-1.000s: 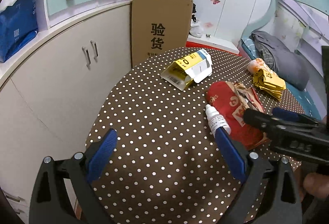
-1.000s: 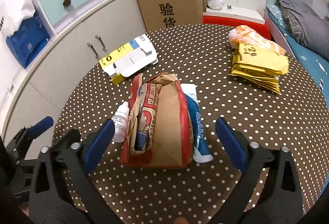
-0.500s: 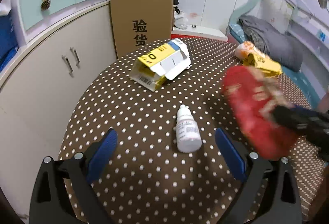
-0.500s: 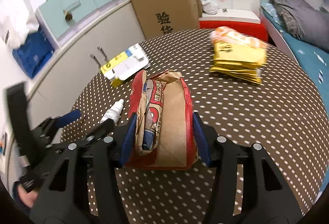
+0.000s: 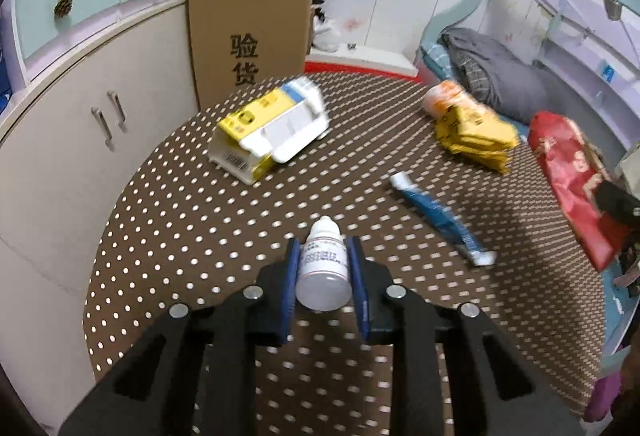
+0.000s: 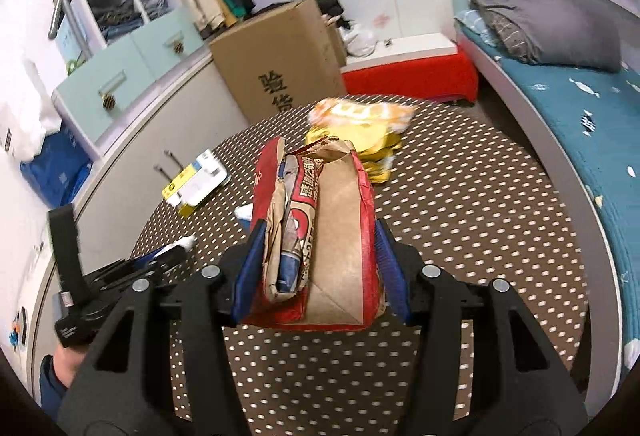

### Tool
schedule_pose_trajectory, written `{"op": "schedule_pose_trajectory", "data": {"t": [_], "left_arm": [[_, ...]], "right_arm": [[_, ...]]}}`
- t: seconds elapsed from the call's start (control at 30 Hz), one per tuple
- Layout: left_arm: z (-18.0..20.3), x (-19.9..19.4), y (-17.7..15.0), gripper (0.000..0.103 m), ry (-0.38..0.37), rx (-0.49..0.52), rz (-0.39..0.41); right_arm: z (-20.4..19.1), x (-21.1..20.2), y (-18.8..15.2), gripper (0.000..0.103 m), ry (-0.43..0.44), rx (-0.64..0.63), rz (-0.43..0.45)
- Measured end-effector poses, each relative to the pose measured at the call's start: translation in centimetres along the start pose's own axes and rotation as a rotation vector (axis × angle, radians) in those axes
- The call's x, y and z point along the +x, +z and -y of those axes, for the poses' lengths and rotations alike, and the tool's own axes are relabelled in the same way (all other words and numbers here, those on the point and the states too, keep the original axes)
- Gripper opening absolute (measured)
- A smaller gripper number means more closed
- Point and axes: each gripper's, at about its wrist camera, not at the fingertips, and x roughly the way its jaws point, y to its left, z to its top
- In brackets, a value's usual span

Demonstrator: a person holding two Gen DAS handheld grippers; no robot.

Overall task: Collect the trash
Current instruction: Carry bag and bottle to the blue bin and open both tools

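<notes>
white plastic dropper bottle (round) pinched between blue jaws.

Even indoor light, soft shadows — fisheye-bent edges, slight motion blur

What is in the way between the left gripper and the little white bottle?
Nothing. The left gripper has just closed its jaws, and the little white bottle sits right between the blue pads, which press its sides. The blue tube lies off to the side, clear of it.

cardboard box: 验货 | other labels: too blurred to read
</notes>
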Motion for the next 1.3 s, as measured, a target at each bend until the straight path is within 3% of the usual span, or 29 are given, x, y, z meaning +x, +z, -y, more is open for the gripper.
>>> {"op": "schedule_pose_trajectory", "data": {"t": [0.37, 0.87, 1.07, 1.3], "left_arm": [[6.8, -3.7, 2.8, 0.023, -0.081, 0.079, 0.088], [23.3, -6.5, 6.3, 0.023, -0.318, 0.278, 0.178], [29.2, -5.0, 7.0, 0.023, -0.409, 0.31, 0.144], [36.6, -0.4, 6.0, 0.023, -0.487, 0.361, 0.012]], "right_arm": [[5.8, -5.7, 1.7, 0.052, -0.037, 0.052, 0.121], [15.4, -14.7, 4.4, 0.052, -0.179, 0.135, 0.3], [20.5, -15.9, 4.0, 0.052, -0.252, 0.212, 0.305], [27.5, -13.0, 2.1, 0.052, -0.336, 0.328, 0.197]]}}
